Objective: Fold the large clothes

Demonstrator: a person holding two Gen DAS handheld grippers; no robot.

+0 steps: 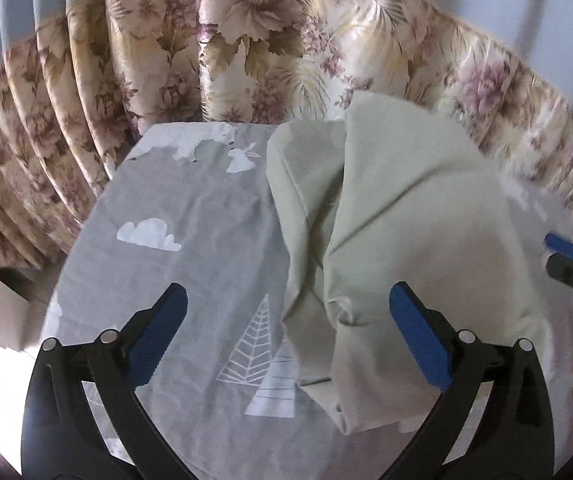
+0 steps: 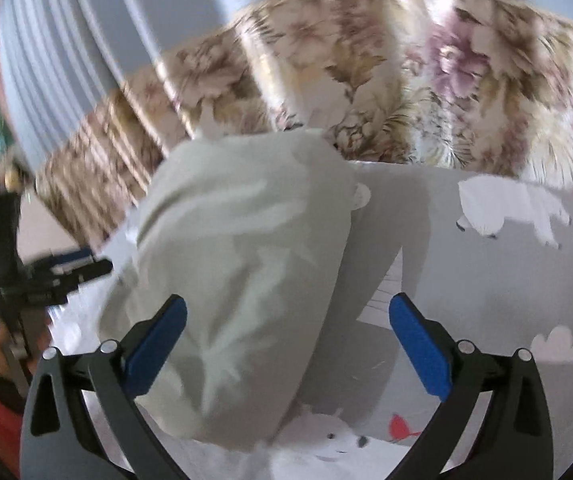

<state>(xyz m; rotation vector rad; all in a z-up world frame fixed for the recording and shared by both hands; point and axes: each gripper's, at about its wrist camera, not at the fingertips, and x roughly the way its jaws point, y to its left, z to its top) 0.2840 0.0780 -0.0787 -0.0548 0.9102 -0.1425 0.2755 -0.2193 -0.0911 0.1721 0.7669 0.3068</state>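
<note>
Cloth of pale sage-green cotton (image 1: 398,216), loosely bunched and creased, lies on a grey printed sheet with white clouds, rabbits and trees (image 1: 190,208) that covers the work surface. Behind hangs a floral curtain in cream, brown and mauve (image 1: 246,40). No container shows in either view. The left gripper (image 1: 288,334) hovers over the cloth's near edge, blue pads spread wide and gripping nothing. The right gripper (image 2: 286,338) likewise stands wide apart above the cloth and holds nothing; the right-wrist view is blurred.
</note>
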